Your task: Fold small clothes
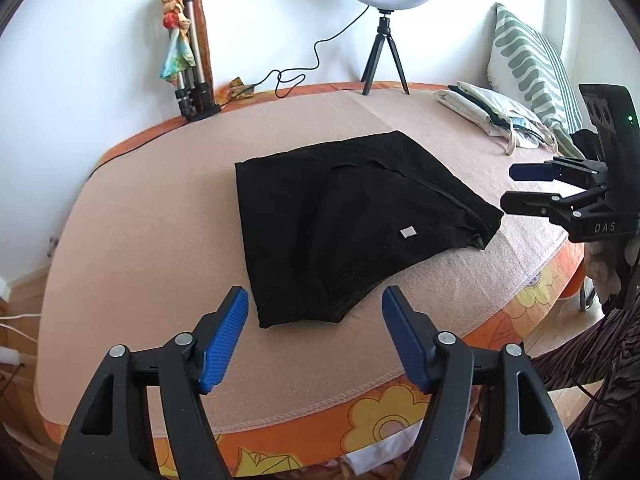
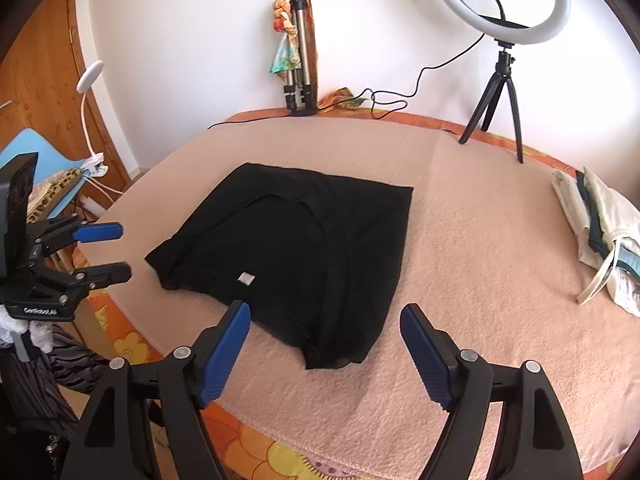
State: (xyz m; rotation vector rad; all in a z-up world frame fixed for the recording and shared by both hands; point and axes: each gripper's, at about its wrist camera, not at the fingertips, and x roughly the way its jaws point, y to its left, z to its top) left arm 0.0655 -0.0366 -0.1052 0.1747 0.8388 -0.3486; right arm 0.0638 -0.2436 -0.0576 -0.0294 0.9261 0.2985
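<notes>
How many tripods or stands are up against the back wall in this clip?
2. A ring light tripod stands on the far right of the bed. A folded silver tripod, draped with a colourful cloth, leans on the wall near the middle. Others may sit outside the views.

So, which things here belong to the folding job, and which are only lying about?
For the job:
black folded garment
left gripper, open
right gripper, open

Lying about:
white ring light on black tripod
pile of pale cloth bags
green-patterned white pillow
</notes>
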